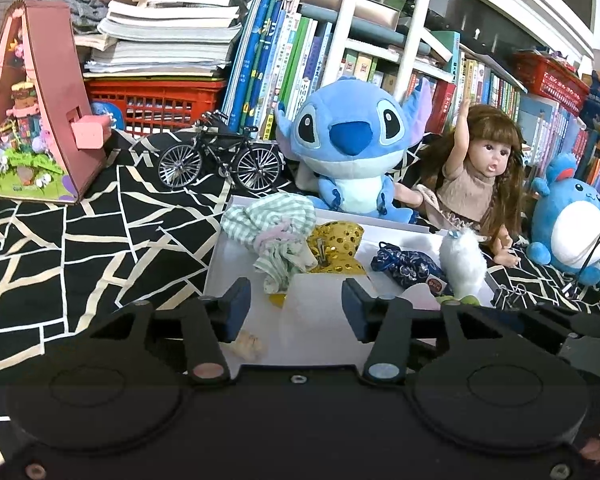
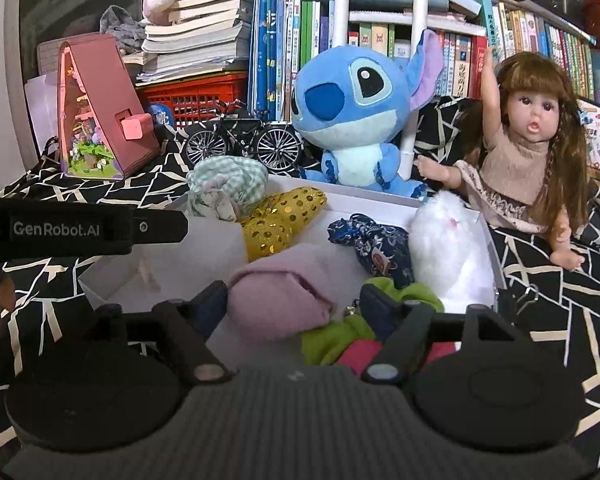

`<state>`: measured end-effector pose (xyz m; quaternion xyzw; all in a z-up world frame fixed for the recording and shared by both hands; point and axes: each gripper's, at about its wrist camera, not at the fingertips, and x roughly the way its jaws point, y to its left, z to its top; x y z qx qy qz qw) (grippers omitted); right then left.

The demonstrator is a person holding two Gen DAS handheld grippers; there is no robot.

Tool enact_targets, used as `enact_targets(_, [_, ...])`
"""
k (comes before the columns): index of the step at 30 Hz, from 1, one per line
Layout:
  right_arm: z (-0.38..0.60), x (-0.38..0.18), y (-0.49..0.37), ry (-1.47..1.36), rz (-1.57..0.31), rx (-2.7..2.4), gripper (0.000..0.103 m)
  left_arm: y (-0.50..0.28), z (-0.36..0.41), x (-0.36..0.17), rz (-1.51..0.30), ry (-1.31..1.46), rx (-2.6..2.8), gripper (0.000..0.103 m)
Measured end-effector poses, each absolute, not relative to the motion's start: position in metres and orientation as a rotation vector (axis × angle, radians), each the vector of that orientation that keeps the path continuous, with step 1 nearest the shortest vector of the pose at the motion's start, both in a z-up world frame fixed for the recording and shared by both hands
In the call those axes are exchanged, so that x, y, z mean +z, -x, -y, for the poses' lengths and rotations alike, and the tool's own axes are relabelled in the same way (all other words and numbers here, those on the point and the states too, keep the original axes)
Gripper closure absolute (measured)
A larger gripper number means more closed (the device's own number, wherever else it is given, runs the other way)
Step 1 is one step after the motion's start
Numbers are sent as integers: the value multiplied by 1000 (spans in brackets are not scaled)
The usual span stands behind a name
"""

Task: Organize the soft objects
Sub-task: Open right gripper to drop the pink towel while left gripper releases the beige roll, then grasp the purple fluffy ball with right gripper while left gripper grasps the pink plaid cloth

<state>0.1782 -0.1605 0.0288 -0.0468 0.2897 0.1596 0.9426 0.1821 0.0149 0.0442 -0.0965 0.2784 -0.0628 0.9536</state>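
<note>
A white shallow box (image 1: 320, 320) (image 2: 488, 240) lies on the black patterned cloth. In it are a green checked cloth bundle (image 1: 272, 224) (image 2: 228, 184), a gold sequin pouch (image 1: 336, 246) (image 2: 280, 220), a dark blue patterned pouch (image 1: 408, 266) (image 2: 372, 240), a white fluffy toy (image 1: 462, 260) (image 2: 448, 240) and a green and pink soft item (image 2: 340, 336). My left gripper (image 1: 296, 312) is open and empty over the box's near part. My right gripper (image 2: 292, 308) has its jaws wide around a pink soft pouch (image 2: 280, 300) that rests in the box.
A blue Stitch plush (image 1: 352, 148) (image 2: 360, 120), a doll (image 1: 480, 176) (image 2: 532, 148) and a blue round plush (image 1: 576, 224) stand behind the box. A model bicycle (image 1: 220, 156), a pink toy house (image 1: 36, 104), a red crate (image 1: 156, 100) and books line the back.
</note>
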Motion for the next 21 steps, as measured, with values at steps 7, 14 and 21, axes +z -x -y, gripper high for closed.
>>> enact_targets(7, [168, 37, -165, 95, -559, 320, 16, -170, -9, 50, -544, 144, -121, 27])
enact_targets(14, [176, 45, -148, 96, -523, 305, 12, -152, 0, 56, -534, 87, -132, 22])
enact_targets(21, [184, 48, -124, 118, -483, 284, 6, -129, 5, 57, -544, 92, -165, 20])
